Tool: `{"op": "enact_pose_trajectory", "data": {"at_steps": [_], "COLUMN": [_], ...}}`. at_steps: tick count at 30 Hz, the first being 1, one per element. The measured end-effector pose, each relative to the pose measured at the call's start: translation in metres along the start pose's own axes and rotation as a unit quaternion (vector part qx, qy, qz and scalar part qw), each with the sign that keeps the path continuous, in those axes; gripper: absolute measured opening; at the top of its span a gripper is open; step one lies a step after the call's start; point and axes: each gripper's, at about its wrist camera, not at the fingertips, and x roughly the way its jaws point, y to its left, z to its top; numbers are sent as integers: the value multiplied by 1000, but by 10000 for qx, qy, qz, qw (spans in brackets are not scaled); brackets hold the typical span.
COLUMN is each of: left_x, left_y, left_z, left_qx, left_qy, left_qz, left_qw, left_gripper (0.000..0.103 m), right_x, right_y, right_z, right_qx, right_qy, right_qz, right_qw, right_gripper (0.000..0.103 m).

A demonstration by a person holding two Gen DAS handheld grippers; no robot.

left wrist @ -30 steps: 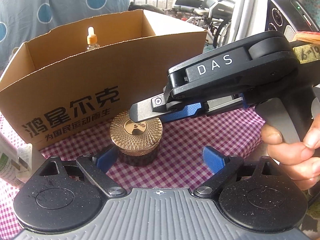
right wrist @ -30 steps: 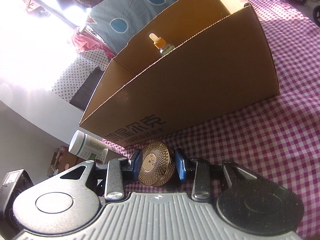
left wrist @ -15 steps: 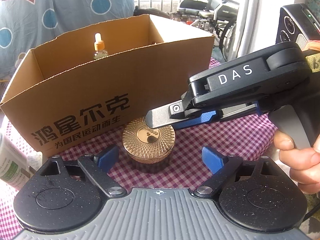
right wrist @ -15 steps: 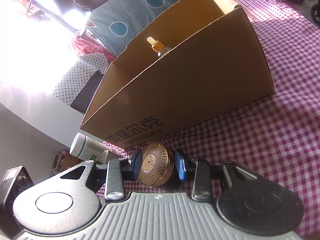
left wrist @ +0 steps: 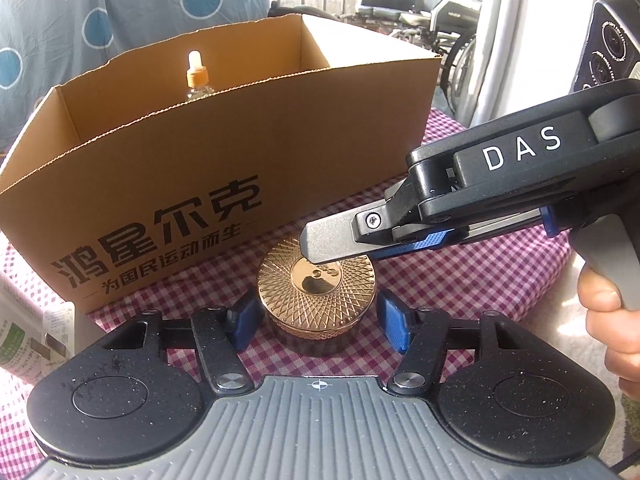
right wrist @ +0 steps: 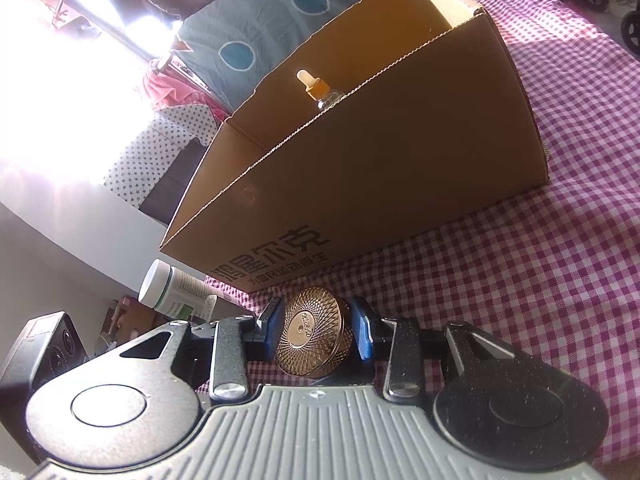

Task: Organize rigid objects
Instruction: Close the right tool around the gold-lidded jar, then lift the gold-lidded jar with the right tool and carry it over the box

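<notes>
The box point(left wrist: 224, 152) stands open-topped just beyond both sets of fingers, its printed wall facing them; a dropper bottle point(left wrist: 197, 80) already stands inside, past that wall. On the checked cloth point(right wrist: 520, 280) before the box sits the gold jar point(left wrist: 316, 292), upright, its short axis vertical and its round lid up.

The jar lies directly ahead of the left gripper point(left wrist: 316, 320), between its blue pads. That gripper is half open: each pad stands just beside the jar's wall, and I cannot tell if either touches.

The right gripper point(right wrist: 316, 328) comes in from the right, level with the lid. Its pads press the lid's rim on both sides, so it looks closed on the jar. It is the nearer to lifting it over the wall.

A white bottle point(right wrist: 176, 292) lies left of the fingers.
</notes>
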Motion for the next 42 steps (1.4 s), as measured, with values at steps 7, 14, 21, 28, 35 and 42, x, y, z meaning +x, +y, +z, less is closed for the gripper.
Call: {"op": "enact_pose_trajectory", "data": {"at_steps": [7,14,21,28,35,42], "left_x": [-7,-11,-8,0,3,-6], "left_y": [-8,-11,-11,-16,-17,-13], "left_z": [-6,-6,-5,0,1,1], "left_qx": [26,108,129,180,75,13], "left_qy": [2,-139,-194,-202,-231,-337], "left_qz": [-197,-160,-145,-138,-161,-173], "left_qw": [9998,9997,9996,9995,9996,9993], "left_gripper": [62,61,61,59,58,58], "right_x": [-8,-15,-18,-14,-16,-16], "right_y": [3,0,-5,-5,-3,10], "right_z": [-7,-12,-16,-19,-20,-20], "right_qx": [-10,-13,68,71,32,-130], "right_qy": [-63,-145,-113,-67,-145,-248], "right_qz": [-161,-306,-369,-376,-392,-436], "right_qw": [9998,9994,9992,9992,9991,9987], "right_gripper": [40,40,40,40,38,38]}}
